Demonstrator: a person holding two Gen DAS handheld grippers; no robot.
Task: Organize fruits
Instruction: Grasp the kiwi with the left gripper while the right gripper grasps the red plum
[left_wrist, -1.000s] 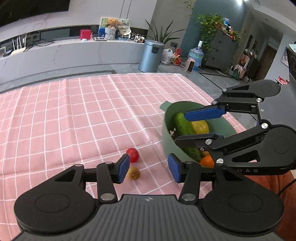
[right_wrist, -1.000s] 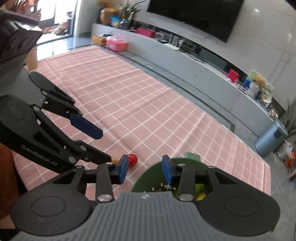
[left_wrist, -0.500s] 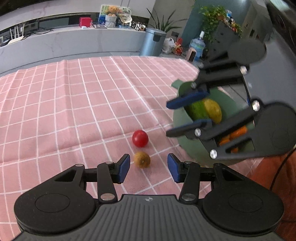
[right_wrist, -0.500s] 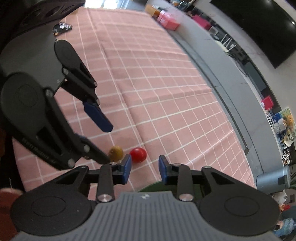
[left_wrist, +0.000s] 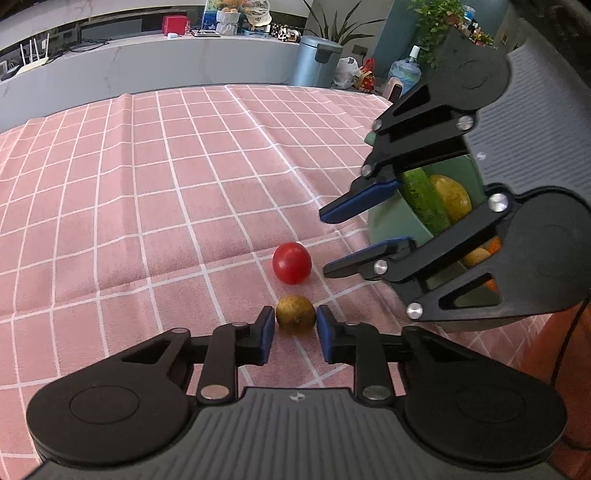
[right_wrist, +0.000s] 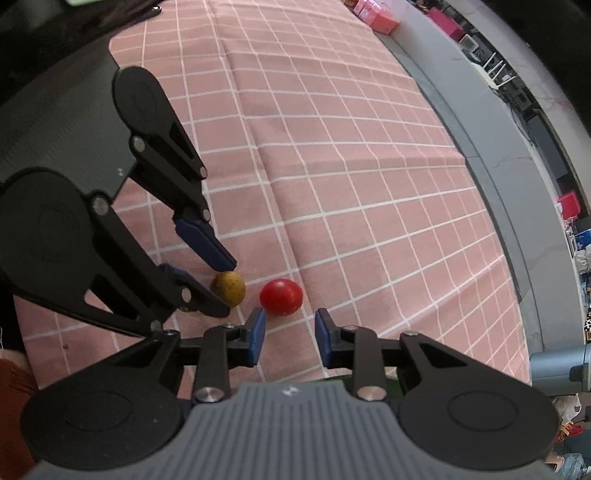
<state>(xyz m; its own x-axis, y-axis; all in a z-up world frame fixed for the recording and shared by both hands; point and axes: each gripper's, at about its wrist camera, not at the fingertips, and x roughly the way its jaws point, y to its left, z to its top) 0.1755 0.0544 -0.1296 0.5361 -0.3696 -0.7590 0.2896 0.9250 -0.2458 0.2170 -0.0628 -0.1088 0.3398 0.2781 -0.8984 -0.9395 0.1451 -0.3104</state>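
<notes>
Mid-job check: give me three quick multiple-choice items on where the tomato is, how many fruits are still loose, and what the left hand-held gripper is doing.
1. Where is the red tomato?
A. On the floor
B. On the pink checked cloth, outside the green bowl
C. Inside the bowl

2. How many fruits lie loose on the cloth?
A. Two
B. One
C. Four

3. What is the state of the left hand-held gripper?
A. Wide open, nothing near it
B. Shut on the tomato
C. Shut on the small brown fruit

Answers:
1. B: the tomato rests on the cloth, just left of the bowl in the left wrist view.
2. A: only the tomato and the brown fruit lie outside the bowl.
3. C: both blue pads press the brown fruit's sides.
</notes>
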